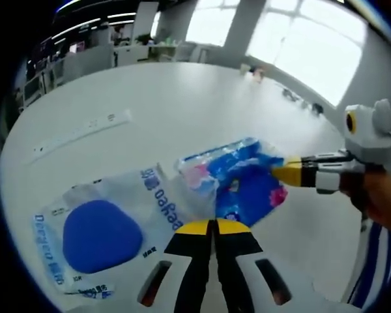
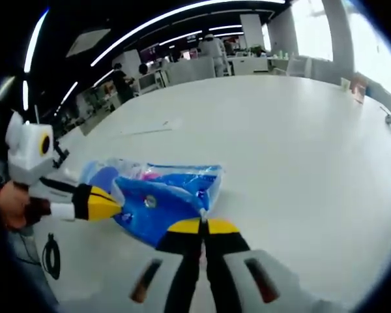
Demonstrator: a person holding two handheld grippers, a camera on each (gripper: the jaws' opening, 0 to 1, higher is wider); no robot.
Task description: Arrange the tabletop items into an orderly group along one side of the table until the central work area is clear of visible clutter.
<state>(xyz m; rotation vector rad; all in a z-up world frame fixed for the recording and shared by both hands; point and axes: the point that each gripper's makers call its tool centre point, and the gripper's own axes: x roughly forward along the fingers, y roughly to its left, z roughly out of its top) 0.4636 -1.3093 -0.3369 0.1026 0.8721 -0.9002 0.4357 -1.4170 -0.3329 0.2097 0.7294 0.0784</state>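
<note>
We pinch the blue packet (image 1: 244, 182) at opposite edges, left gripper (image 1: 215, 225) and right gripper (image 2: 203, 225) both clamped, likely to carry it off the surface (image 1: 182, 98).

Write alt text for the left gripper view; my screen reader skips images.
Both tongs, left and right, pinch a blue printed plastic packet on a white table. Beside it lies a clear bag holding a blue pad.

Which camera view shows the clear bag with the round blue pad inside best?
The left gripper view: the clear bag lies flat with its blue pad and printed text visible. In the right gripper view, only a small part peeks out behind the left hand-held gripper.
</note>
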